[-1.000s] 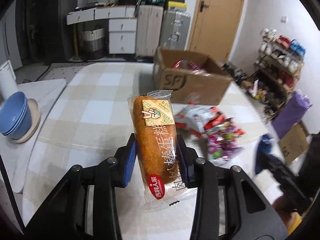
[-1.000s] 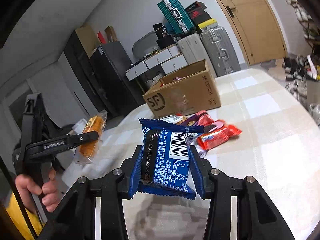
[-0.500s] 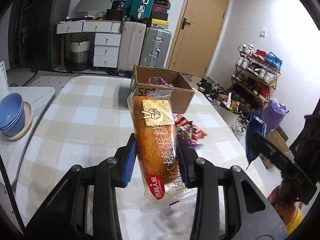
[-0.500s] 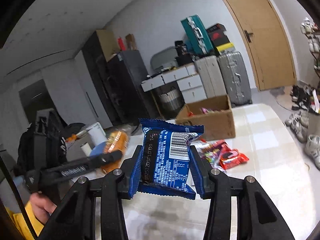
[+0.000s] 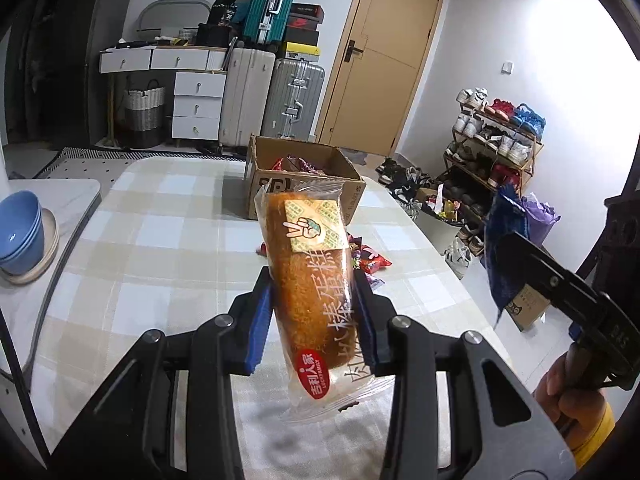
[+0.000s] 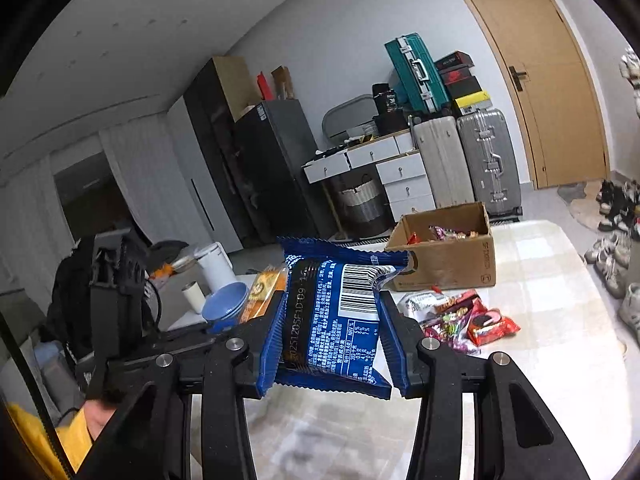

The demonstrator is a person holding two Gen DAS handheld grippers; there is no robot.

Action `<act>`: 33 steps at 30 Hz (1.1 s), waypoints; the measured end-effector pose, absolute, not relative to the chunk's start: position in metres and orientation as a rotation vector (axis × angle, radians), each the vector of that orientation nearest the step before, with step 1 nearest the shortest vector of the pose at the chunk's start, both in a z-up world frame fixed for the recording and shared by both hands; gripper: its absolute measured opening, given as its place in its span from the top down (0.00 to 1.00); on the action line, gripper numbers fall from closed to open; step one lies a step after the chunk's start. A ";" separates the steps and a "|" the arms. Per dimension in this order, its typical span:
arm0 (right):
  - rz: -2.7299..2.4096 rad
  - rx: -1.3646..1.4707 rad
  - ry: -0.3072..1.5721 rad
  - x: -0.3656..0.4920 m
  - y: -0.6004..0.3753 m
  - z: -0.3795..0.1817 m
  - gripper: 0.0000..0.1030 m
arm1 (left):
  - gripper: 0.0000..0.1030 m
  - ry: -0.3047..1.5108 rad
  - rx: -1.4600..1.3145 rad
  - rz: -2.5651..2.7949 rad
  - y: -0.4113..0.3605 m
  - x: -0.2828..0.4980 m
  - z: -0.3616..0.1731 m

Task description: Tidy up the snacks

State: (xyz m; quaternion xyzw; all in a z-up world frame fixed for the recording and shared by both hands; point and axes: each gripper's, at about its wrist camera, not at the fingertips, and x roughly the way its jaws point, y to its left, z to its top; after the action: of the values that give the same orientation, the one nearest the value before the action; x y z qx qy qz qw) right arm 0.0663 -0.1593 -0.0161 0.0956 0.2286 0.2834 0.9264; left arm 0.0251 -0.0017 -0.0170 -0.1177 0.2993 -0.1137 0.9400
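Note:
My left gripper [image 5: 314, 316] is shut on a wrapped orange cake roll [image 5: 310, 280] and holds it upright above the checked table [image 5: 160, 248]. My right gripper [image 6: 332, 320] is shut on a blue snack packet [image 6: 332, 316], also raised high; the packet shows at the right of the left wrist view [image 5: 502, 248]. An open cardboard box [image 5: 304, 176] with snacks inside stands at the table's far end, and it also shows in the right wrist view [image 6: 444, 248]. A pile of loose snack packets [image 6: 460, 316] lies in front of the box.
Stacked blue bowls [image 5: 18, 236] sit on a side surface to the left. A white kettle [image 6: 214, 268] and cup stand near them. Suitcases [image 5: 272, 80], drawers and a door are behind. A shoe rack [image 5: 496, 140] stands to the right.
Both grippers have risen and drawn back from the table with their snacks held. The box and snack pile now look farther away and lower.

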 end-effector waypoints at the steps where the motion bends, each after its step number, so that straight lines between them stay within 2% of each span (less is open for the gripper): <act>1: 0.582 0.192 0.466 0.068 -0.159 -0.013 0.57 | 0.67 0.604 -0.232 -0.229 -0.002 0.027 -0.014; 11: 0.591 0.165 0.461 0.119 -0.168 0.013 0.57 | 0.67 0.587 -0.181 -0.251 -0.011 0.073 0.022; 22: 0.594 0.233 0.511 0.256 -0.196 0.041 0.57 | 0.67 0.651 -0.140 -0.231 -0.002 0.216 0.041; 28: 0.583 0.212 0.574 0.333 -0.189 0.037 0.57 | 0.78 0.635 -0.107 -0.216 0.003 0.311 0.061; 30: 0.539 0.196 0.609 0.347 -0.186 0.028 0.57 | 0.90 0.651 -0.081 -0.240 -0.004 0.347 0.062; 33: 0.580 0.228 0.652 0.355 -0.182 0.009 0.57 | 0.92 0.723 -0.096 -0.261 -0.007 0.378 0.049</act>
State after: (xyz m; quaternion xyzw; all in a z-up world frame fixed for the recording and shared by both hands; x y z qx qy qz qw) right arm 0.3554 -0.1825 0.0092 0.1102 0.3152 0.2802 0.9000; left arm 0.3783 -0.0070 0.0486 -0.0470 0.3524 -0.1275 0.9259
